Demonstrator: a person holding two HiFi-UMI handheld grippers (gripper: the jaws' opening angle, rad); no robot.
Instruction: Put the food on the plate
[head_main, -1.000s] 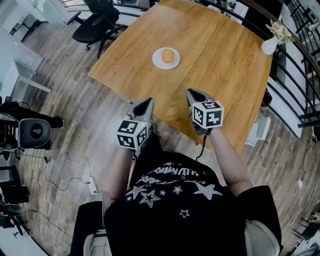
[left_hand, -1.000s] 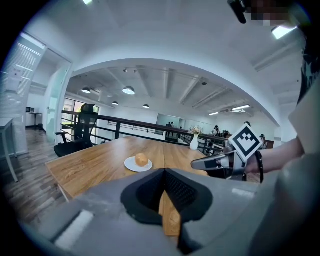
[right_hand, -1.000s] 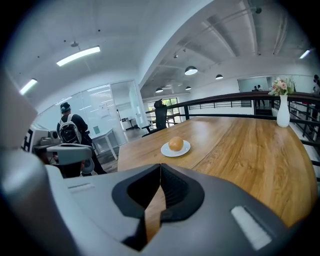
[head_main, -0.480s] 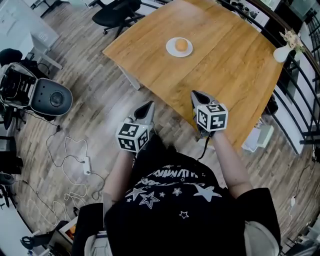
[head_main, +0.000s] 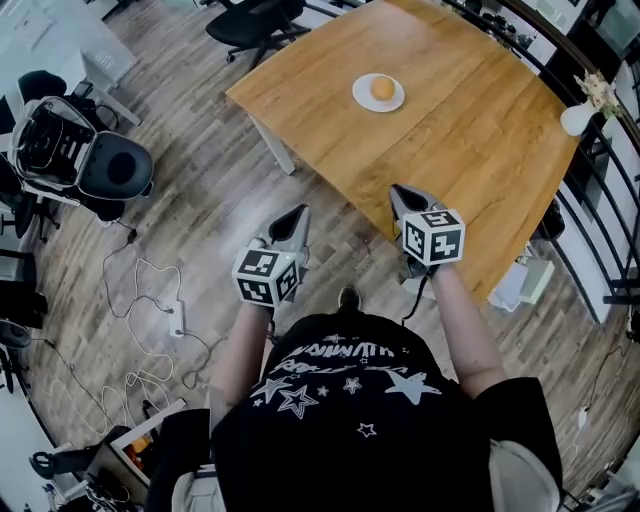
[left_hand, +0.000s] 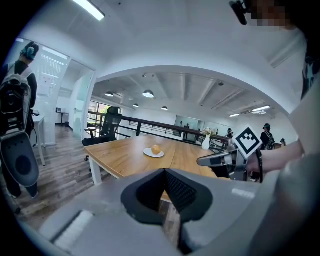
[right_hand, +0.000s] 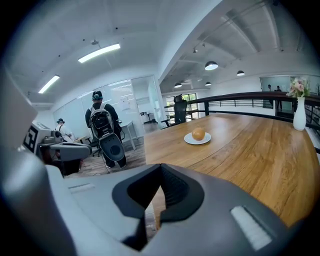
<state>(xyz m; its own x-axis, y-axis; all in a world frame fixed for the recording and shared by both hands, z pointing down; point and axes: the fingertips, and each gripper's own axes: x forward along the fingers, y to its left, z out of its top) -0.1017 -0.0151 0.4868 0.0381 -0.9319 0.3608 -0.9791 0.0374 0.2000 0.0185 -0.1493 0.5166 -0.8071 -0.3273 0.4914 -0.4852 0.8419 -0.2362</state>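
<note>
A round orange food item (head_main: 382, 88) lies on a small white plate (head_main: 366, 100) in the middle of the wooden table (head_main: 480, 140). It shows again in the left gripper view, food (left_hand: 156, 149) on plate (left_hand: 150, 154), and in the right gripper view, food (right_hand: 199, 133) on plate (right_hand: 191, 141). My left gripper (head_main: 298, 210) hangs over the floor, shut and empty. My right gripper (head_main: 397, 189) is at the table's near edge, shut, with nothing in it. Both are well short of the plate.
A white vase with flowers (head_main: 578, 118) stands at the table's far right corner by a black railing (head_main: 610, 200). Office chairs (head_main: 255, 15) sit beyond the table. A black and grey backpack unit (head_main: 75, 160) and loose cables (head_main: 150, 300) lie on the wood floor at the left.
The table and plate have slid up and to the right in the head view, and more floor shows at the left. Both grippers stay shut and keep their places before the person.
</note>
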